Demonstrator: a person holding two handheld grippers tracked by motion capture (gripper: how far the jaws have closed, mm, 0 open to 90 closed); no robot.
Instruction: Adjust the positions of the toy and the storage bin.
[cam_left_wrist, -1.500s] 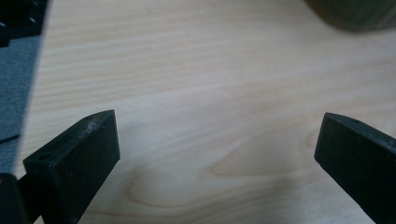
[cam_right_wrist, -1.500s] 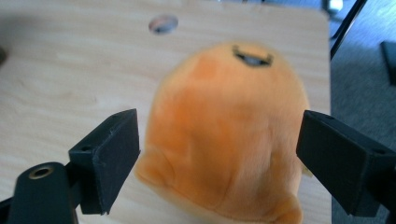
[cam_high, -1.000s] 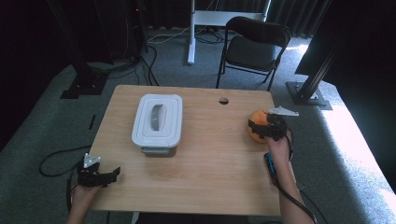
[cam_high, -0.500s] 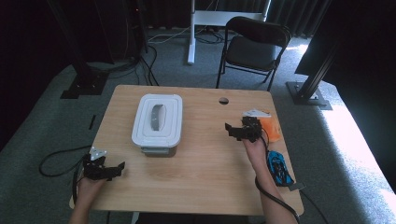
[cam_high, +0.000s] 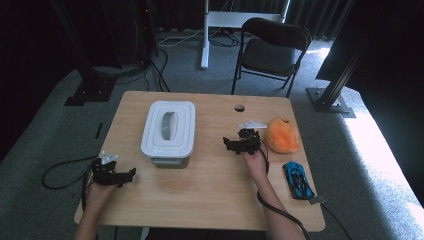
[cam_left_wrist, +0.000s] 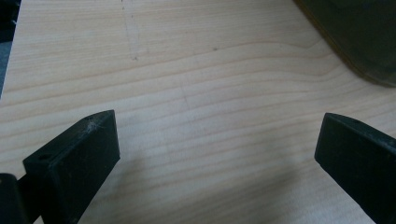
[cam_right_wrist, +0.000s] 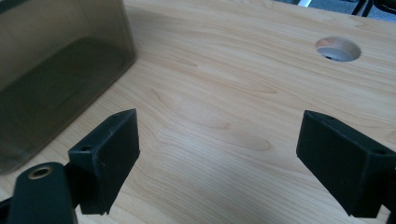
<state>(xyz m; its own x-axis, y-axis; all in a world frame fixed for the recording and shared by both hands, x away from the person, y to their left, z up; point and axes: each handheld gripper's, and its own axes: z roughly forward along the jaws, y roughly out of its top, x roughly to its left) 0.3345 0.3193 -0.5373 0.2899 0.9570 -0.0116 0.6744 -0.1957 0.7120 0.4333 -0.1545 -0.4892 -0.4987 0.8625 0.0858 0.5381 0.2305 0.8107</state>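
On the wooden tabletop (cam_high: 210, 200) a lidded container (cam_high: 168, 131) sits left of the middle, nearer the far edge than the near one. It has a white lid with a grey handle recessed in the top, and smoky translucent walls.

The right gripper (cam_high: 231, 145) is held over the middle of the tabletop, between the container and an orange plush ball (cam_high: 282, 135) that lies toward the right edge. Its jaws point left, toward the container's right wall, and a strip of bare wood separates them from it. In the right gripper view the jaws of the right gripper (cam_right_wrist: 219, 154) stand wide apart with nothing between them but wood grain; the container (cam_right_wrist: 56, 70) shows there at the upper left, close to the left jaw but clear of it, and the round cable hole (cam_right_wrist: 337, 49) in the tabletop shows at the upper right.

The left gripper (cam_high: 127, 175) hovers near the left edge, toward the near left corner, jaws pointing right. The container's near left corner lies just beyond and to the far side of it, apart from it. In the left gripper view the jaws of the left gripper (cam_left_wrist: 215, 154) are likewise spread wide and empty, with a dark corner of the container (cam_left_wrist: 355, 37) at the upper right.

A blue toy car (cam_high: 298, 180) lies near the right edge, on the near side of the plush ball, well clear of both grippers.
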